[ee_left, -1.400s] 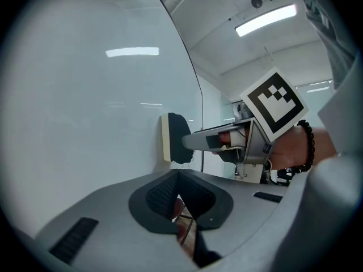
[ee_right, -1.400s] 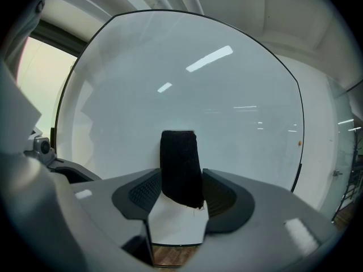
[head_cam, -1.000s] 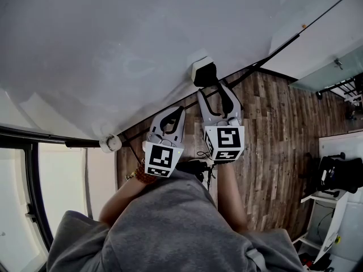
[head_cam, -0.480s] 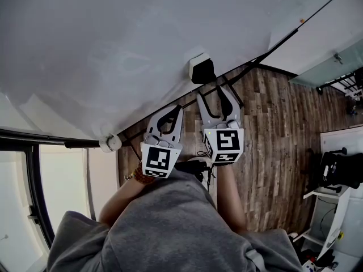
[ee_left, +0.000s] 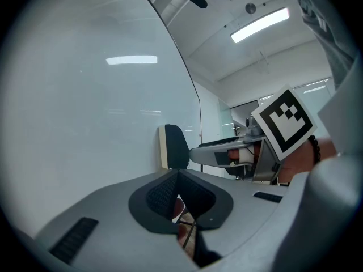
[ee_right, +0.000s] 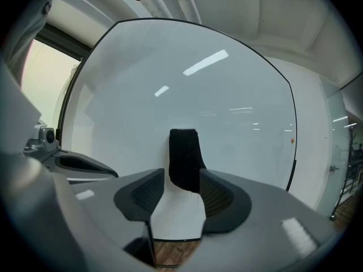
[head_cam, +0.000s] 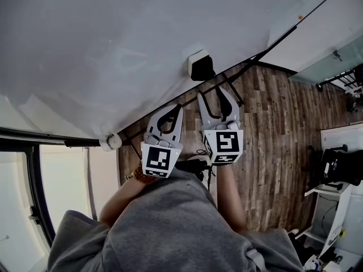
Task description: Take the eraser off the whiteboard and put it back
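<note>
1. The eraser (head_cam: 199, 68) sticks to the whiteboard (head_cam: 113, 44), low on the board and not far above its bottom edge. It lies straight ahead of the right gripper (head_cam: 213, 90), which points almost level at the board.
2. In the right gripper view the eraser stands upright, with its long axis running up the board. The two jaws sit to its left and right, so they would close across its short width.
3. The right gripper's jaws stand fairly wide and have just been closing a little. Neither pad touches the eraser. The head view shows the eraser just beyond the fingertips rather than between them, so nothing is held.
4. The left gripper (head_cam: 180, 110) has its jaws together on nothing. It sits beside the right gripper and farther back from the eraser, so the right hand is the nearer one.
5. The eraser has a black, soft-looking body facing the room. A pale layer lies on the side against the board, as the left gripper view shows most clearly. It is taller than it is wide, with a flat top.
6. The grasp probably calls for a short push forward until the pads flank the eraser's sides, then a squeeze. In the right gripper view the eraser looks slightly off centre toward the right-hand pad. That pad may nudge it along the board unless the hand shifts a little.
</note>
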The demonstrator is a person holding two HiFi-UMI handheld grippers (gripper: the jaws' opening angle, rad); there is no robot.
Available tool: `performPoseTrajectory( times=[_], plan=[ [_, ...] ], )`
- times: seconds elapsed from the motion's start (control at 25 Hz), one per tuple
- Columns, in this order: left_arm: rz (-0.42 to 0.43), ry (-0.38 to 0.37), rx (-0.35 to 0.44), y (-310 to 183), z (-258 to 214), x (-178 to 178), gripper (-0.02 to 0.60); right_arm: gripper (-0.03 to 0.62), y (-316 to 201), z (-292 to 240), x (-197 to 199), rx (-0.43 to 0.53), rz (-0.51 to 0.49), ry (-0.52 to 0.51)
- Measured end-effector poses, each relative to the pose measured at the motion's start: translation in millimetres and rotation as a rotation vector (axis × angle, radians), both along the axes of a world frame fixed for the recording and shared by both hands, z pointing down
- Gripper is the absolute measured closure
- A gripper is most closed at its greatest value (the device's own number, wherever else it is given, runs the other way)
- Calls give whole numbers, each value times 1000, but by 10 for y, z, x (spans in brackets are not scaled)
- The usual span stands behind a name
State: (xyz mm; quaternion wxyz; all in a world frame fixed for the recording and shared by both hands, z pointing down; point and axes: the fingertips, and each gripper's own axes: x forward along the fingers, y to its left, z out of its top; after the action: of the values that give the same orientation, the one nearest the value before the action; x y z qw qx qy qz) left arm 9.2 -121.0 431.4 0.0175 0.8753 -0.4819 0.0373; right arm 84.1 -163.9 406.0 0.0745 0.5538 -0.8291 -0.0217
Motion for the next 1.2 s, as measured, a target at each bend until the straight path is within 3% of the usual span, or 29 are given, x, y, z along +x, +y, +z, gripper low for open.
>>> performPoseTrajectory(
  times=[1.2],
  plan=[
    [-22,10,17,128,-35,-20,575,566,302,-93,-189,71,-37,0]
  ],
)
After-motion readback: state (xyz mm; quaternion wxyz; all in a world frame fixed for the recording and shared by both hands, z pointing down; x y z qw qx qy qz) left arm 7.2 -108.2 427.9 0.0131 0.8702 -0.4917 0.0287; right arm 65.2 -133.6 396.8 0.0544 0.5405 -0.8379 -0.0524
